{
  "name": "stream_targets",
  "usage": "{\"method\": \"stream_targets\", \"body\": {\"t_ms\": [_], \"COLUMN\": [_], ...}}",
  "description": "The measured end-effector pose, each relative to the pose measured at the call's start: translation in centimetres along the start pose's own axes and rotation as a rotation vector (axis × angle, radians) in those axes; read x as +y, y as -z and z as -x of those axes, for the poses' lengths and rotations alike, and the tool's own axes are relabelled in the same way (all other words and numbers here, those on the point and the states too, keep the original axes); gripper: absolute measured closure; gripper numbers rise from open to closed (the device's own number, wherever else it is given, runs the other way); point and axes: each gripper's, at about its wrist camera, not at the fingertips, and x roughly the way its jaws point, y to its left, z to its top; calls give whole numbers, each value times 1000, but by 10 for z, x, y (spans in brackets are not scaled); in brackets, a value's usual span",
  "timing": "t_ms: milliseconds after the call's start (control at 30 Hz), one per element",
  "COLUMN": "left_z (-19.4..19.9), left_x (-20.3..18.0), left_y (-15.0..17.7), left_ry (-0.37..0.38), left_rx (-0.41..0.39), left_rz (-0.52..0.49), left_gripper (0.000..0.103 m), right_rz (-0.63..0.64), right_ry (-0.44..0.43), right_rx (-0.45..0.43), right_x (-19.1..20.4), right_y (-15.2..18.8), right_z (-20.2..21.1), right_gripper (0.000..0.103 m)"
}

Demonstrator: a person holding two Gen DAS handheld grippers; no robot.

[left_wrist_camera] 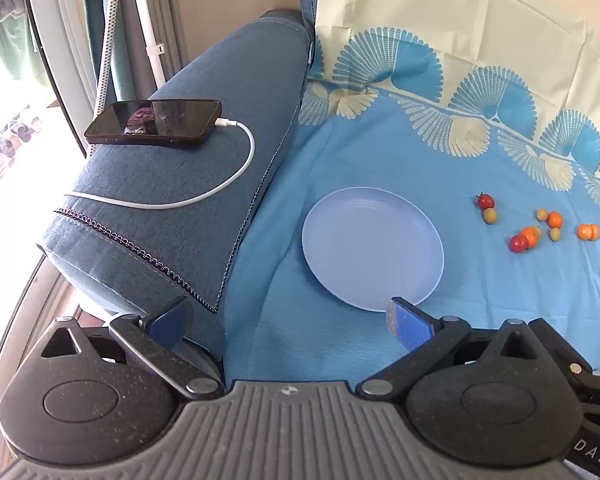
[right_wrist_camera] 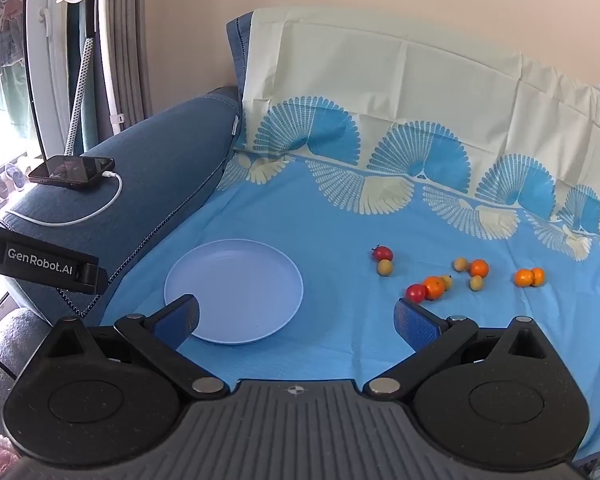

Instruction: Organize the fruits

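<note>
A pale blue plate lies bare on the blue patterned cloth. To its right lie several small fruits: red ones, orange ones and yellow-green ones. My left gripper hangs open near the plate's front-left rim, nothing between its fingers. My right gripper stands open in front of the plate and the fruits, holding nothing. The left gripper's black body shows at the left edge of the right wrist view.
A blue sofa armrest rises left of the cloth, with a phone on a white charging cable lying on top. Behind stand curtains and a window. The cloth climbs the sofa back.
</note>
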Motion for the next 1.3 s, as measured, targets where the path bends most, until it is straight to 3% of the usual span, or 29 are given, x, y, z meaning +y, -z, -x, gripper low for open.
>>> {"method": "stream_targets", "body": {"t_ms": [1300], "left_z": [3], "left_x": [-1], "left_y": [-1], "left_ry": [2], "left_rx": [-1], "left_rz": [-13], "left_gripper": [0], "right_rz": [2], "right_ry": [-9], "right_rx": [-9], "right_x": [0], "right_y": [3], "right_z": [-1], "right_gripper": [0]}}
